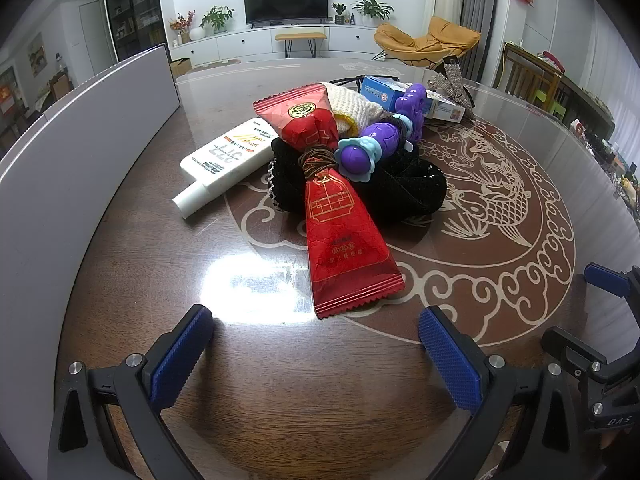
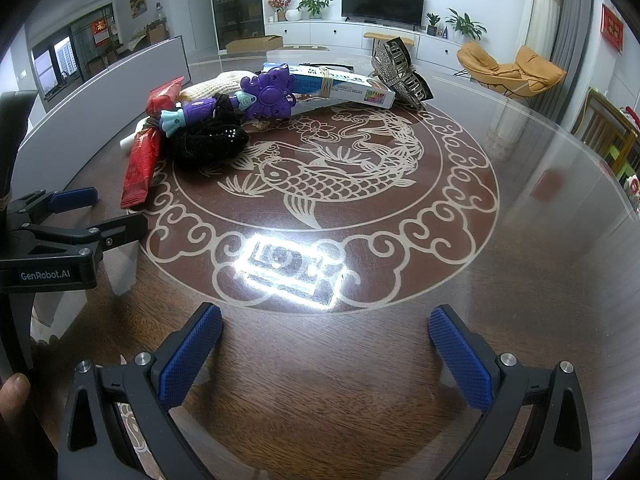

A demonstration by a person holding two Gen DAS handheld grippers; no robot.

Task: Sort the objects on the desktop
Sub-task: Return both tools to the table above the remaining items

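A pile of objects lies on the round glass-topped table (image 1: pixel 500 248). A long red snack packet (image 1: pixel 340 220) tied in the middle with brown cord lies nearest my left gripper (image 1: pixel 316 344), which is open and empty just short of it. Behind it are a white sunscreen tube (image 1: pixel 228 160), a black fabric item (image 1: pixel 400 188), a purple toy wand (image 1: pixel 380 140), a cream knitted piece (image 1: pixel 352 104) and a blue-white box (image 1: pixel 400 92). My right gripper (image 2: pixel 324 348) is open and empty over bare table, the pile (image 2: pixel 208 136) far ahead to its left. A rhinestone hair claw (image 2: pixel 400 68) lies behind the box.
A grey curved panel (image 1: pixel 80 152) stands along the table's left side. The left gripper shows at the left edge of the right wrist view (image 2: pixel 72 220). A bright lamp reflection (image 2: pixel 288 268) sits on the glass. Chairs stand beyond the table's far right edge.
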